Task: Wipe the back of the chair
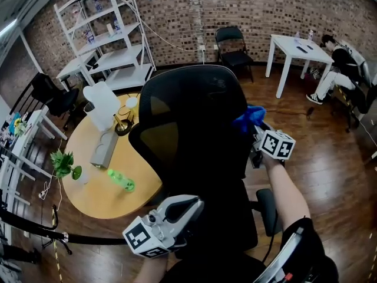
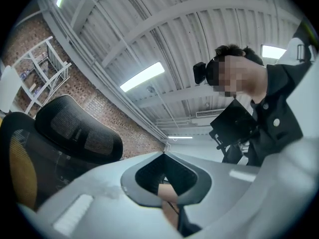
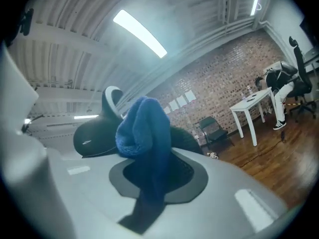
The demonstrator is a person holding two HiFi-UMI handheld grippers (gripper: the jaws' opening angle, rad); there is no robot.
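I am looking at a black mesh chair (image 1: pixel 194 128), its weave showing yellow where the bench (image 1: pixel 94 187) is glowing through. A bright blue cloth (image 3: pixel 144 128) is hanging in my pale grey right gripper (image 3: pixel 159 176). My left gripper (image 2: pixel 164 168) is showing the same grey, its cube (image 1: pixel 141 236) wearing black-and-white squares. A green bottle (image 1: pixel 121 180) is lying on the yellow bench, above dark brown floor (image 1: pixel 330 175) boards.

Ceiling strip lights (image 2: pixel 142 76) cast bright, even light, glaring white in both gripper views; fisheye distortion blackens the corners, and the nearest surfaces blur.
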